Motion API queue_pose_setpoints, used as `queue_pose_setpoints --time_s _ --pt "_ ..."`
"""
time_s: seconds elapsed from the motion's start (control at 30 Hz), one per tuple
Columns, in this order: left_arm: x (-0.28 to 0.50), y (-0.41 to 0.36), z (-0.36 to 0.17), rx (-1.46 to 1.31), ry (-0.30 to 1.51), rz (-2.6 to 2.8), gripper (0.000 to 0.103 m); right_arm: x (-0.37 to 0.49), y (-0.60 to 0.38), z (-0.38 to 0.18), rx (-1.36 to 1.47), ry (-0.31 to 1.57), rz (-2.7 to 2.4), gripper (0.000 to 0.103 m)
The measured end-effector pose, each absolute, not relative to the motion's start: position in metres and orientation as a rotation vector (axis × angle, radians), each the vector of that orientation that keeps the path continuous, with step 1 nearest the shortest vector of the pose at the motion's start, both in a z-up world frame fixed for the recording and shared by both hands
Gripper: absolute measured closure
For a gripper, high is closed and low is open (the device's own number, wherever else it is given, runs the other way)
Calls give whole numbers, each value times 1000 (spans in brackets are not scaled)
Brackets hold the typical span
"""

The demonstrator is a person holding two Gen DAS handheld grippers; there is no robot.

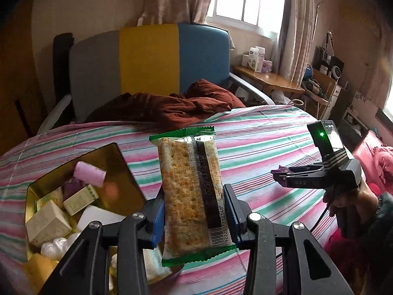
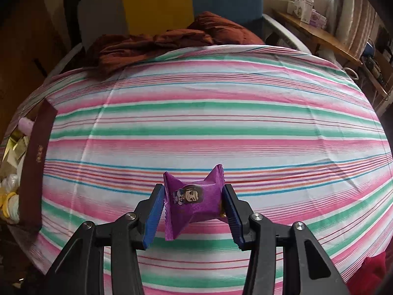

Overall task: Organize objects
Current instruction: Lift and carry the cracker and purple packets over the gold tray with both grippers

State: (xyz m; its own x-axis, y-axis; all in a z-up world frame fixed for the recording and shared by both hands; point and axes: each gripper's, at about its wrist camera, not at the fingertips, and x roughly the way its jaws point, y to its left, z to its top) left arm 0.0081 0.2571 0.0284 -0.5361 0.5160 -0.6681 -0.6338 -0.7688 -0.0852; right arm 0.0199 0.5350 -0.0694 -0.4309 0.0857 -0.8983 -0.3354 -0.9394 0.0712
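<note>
Cracker packet (image 1: 190, 191), green-edged and clear-wrapped, stands upright between the blue pads of my left gripper (image 1: 194, 217), jaws closed on its lower half, barcode side toward the camera. I hold it above the striped bedsheet (image 1: 258, 142), just right of the gold-lined tin (image 1: 118, 172). Tin contents: pink roll (image 1: 89, 173), small cream boxes (image 1: 48, 218), other wrapped items. My right gripper (image 2: 194, 207) is closed on a purple candy wrapper (image 2: 192, 199) with a cartoon figure, held over the sheet, well apart from the tin. Brown blanket (image 1: 172, 105) lies crumpled at the far end.
</note>
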Motion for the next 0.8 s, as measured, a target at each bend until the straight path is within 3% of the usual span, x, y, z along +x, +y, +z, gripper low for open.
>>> queue_pose_setpoints --time_s 0.8 --pt "-13 140 10 -1000 57 2432 60 -8 359 -9 -1421 427 2850 55"
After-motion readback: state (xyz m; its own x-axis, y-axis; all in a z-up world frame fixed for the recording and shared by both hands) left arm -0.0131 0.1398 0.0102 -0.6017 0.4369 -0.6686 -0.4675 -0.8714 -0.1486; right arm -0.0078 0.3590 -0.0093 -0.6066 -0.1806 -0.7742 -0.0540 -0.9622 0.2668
